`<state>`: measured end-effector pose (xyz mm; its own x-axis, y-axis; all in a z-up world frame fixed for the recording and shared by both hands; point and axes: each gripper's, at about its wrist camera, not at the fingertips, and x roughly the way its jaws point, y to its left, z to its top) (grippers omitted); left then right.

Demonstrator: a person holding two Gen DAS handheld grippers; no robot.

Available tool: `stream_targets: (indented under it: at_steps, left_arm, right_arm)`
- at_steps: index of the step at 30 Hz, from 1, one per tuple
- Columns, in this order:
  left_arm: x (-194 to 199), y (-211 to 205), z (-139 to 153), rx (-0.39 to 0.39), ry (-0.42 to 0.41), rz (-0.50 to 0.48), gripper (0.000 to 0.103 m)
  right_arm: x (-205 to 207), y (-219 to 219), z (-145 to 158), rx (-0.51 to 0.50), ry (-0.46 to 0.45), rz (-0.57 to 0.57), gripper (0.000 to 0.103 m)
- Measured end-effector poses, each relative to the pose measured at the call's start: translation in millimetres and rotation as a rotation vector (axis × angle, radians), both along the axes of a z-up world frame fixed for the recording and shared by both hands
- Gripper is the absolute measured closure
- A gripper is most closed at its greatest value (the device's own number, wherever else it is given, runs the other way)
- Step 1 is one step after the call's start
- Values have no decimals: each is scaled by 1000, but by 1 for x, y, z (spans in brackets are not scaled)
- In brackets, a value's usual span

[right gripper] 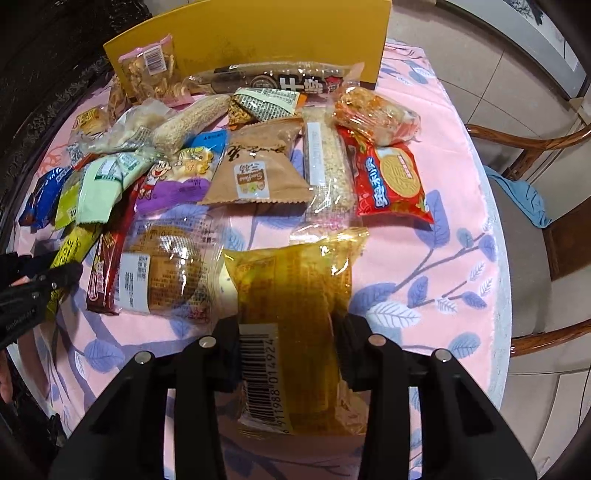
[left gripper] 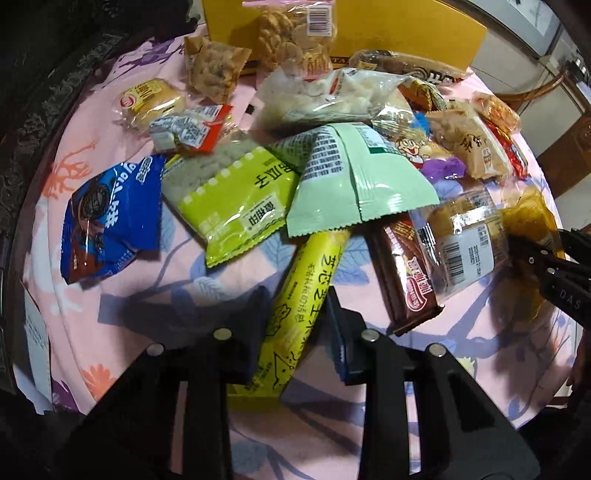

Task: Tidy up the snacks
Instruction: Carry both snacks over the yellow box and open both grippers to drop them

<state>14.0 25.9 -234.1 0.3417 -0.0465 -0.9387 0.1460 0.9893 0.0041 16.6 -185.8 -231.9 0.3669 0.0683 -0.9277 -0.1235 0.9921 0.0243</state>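
— So, what is the left gripper (left gripper: 295, 328) doing?

— Its fingers (left gripper: 343, 332) are sitting partly open on either side of the long yellow snack bar (left gripper: 306, 306), low in the centre of the left wrist view. They are lying close against the wrapper, but whether they are actually pressing it I cannot tell. The bar's far end is tucking under the pale green packet (left gripper: 351, 177).

— And the right gripper (right gripper: 288, 354)?

— Its fingers (right gripper: 229, 354) are spread fairly wide, closing on the amber transparent packet (right gripper: 295, 288) at lower centre of the right wrist view; both pads are touching the sides near the barcode.

— Where are the other snacks lying?

— They are crowding the pink floral tablecloth (right gripper: 424, 258) across the middle of both frames, with a yellow box (right gripper: 280, 33) standing at the top.
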Motion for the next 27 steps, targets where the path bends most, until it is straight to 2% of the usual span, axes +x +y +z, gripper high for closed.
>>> stream_targets:
  at_steps: [4,6,10,18,22,27]
  left_arm:
    - [-5,-7,6,-49,0,-6,82]
    - [-10,-13,12,-57,-16,-11,83]
    - [-20,-8,31,-121,-31,16,83]
    - [-20,-11,101,-217,-176,-20,83]
    - [-13,-16,119,-236,-208,-25,83]
    - [6,-23,134,-225,-240,-26,83]
  right_arm:
    - [-9,-1,8,12,-13,-7,65]
    - [-13,-3,20,10,-46,-11,65]
    - [-17,-9,35,35,-69,-34,65]
    - [-13,-7,81,106,-157,-25,65]
    - [-5,7,106,139,-207,14,65]
    - [22,18,123,168,-248,47,65]
